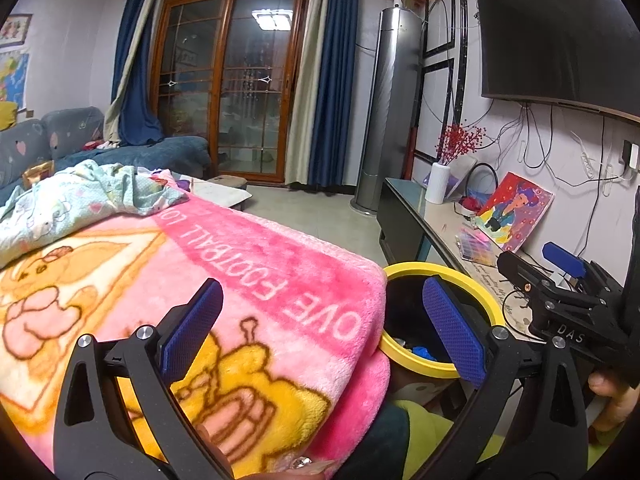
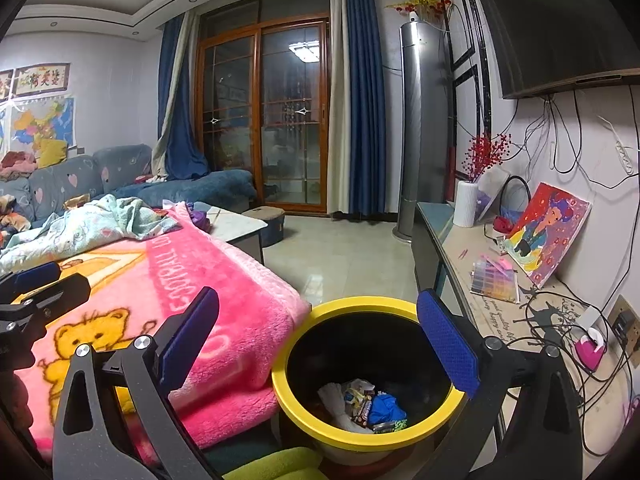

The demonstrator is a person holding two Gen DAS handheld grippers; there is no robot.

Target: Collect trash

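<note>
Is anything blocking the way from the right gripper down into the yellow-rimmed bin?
Nothing visible does. The right gripper hangs open and empty just above the bin, whose mouth is uncovered, with trash lying at the bottom. The pink blanket stays left of the rim.

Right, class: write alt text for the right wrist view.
Open tongs hover empty above a yellow-rimmed bin holding wrappers and crumpled trash. A pink teddy-bear blanket lies beside it to the left, a cluttered sideboard to the right.
</note>
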